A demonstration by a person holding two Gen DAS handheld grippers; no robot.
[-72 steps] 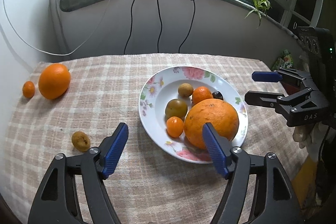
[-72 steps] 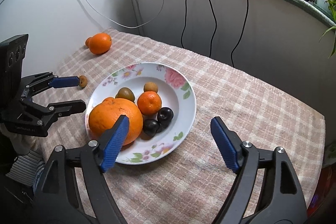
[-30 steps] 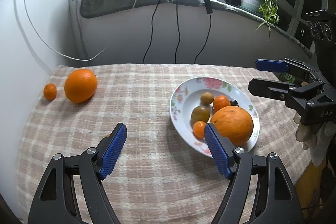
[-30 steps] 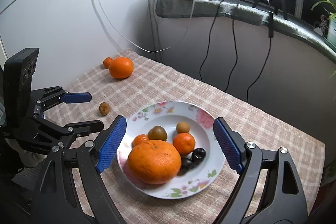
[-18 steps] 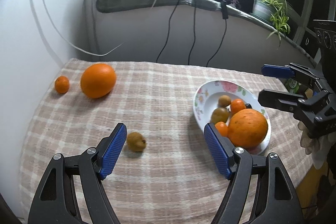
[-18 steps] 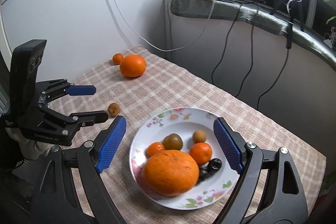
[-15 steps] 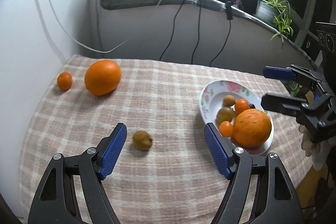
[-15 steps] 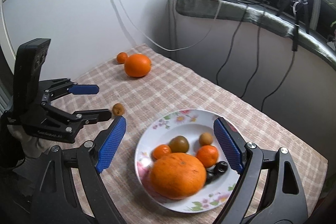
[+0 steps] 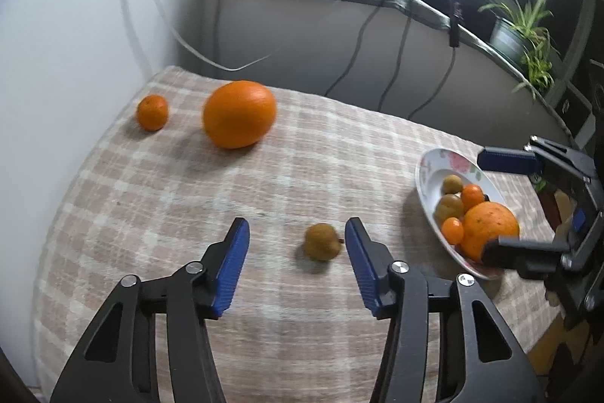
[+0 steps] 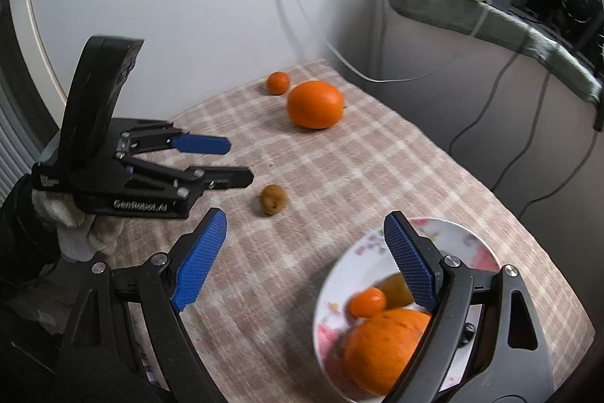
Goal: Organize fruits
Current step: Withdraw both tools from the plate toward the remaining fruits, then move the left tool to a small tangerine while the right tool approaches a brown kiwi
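Left claw: the left claw (image 9: 296,244) has just been closing to about half width; its blue pads are clear of everything and it holds nothing.
Small brown fruit: the small brown fruit (image 9: 322,241) lies on the checked cloth (image 9: 181,199), ahead of the pads and nearer the right-hand one; in the right wrist view it sits beyond the tips, not yet between them.
Right claw: the right claw (image 10: 305,257) stands wide and empty above the near rim of the plate (image 10: 468,244).
Step in hand: likely lining up on the loose brown fruit to carry it to the plate.
Next move: push forward and down until the pads flank the fruit, then close gently; it is round and could roll.
Other loose fruit: a big orange (image 9: 239,114) and a small orange (image 9: 152,112) wait at the far corner.
Hard to see: the plate's contents are blurred and partly behind the right claw; whether the dark fruits are there I cannot tell.
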